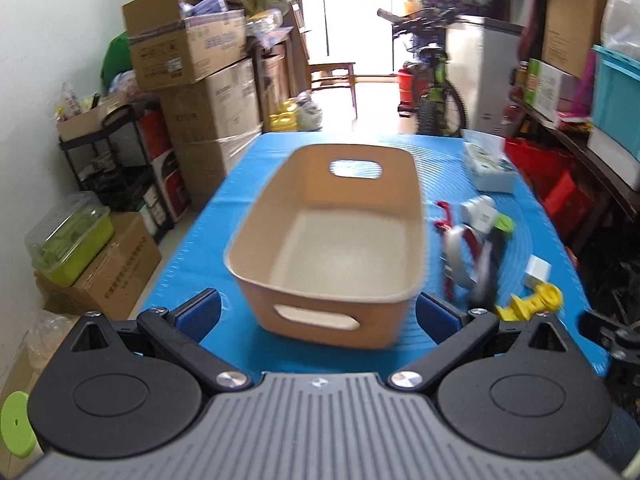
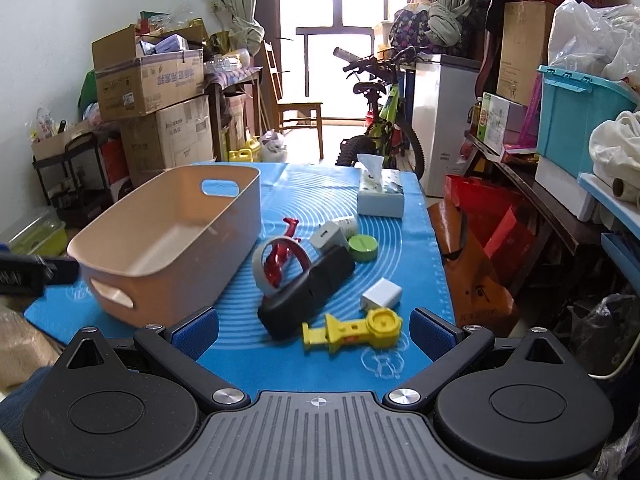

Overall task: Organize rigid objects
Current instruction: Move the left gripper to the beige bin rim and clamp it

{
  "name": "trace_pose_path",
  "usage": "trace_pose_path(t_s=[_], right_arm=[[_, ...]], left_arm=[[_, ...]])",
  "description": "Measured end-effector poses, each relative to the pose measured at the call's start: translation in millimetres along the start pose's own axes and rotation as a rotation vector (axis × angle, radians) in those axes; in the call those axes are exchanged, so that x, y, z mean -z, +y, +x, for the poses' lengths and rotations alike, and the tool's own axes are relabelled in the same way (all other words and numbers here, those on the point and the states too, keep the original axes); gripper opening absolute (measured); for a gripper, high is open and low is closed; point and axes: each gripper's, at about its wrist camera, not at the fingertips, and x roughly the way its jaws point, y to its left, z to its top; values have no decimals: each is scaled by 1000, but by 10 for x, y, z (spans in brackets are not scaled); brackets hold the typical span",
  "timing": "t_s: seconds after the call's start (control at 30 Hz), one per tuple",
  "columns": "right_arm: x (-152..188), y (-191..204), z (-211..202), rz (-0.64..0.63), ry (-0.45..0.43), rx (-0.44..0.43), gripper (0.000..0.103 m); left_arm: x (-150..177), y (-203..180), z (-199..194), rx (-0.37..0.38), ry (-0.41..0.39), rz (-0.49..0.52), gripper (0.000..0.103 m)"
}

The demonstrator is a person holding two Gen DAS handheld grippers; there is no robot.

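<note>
An empty beige basket stands on the blue mat. To its right lie a yellow toy, a black case, a white cube, a grey tape ring around a red piece, a grey adapter and a green lid. My left gripper is open, with the basket's near end between its jaws. My right gripper is open and empty, just before the yellow toy.
A tissue box stands at the mat's far right. Cardboard boxes stack at the left, a bicycle and chair beyond the table, and shelves with a teal bin at the right.
</note>
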Motion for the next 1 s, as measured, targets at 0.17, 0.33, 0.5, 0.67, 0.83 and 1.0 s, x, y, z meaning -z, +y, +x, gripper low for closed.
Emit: trace_pose_path(t_s=[0.17,0.33,0.5,0.67,0.83,1.0], right_arm=[[-133,-81,320,61,92,-3,101],[-165,-215,713,117,186,36,101],[-188,-315,1069,152,256,105,101],[-233,-373,1353,189,316,176,101],[-219,-412,1634,221,373,232,100],[-188,-421,1884,241,411,292,93]], left_arm=[[-265,257,283,10,25,-12,102],[-445,483,649,14,72,0,102],[-602,667,1020,-10,147,12,102],[-696,825,1419,38,239,-18,86],[-679,885,1758,36,319,-29,80],[-594,923,1960,73,405,-39,67]])
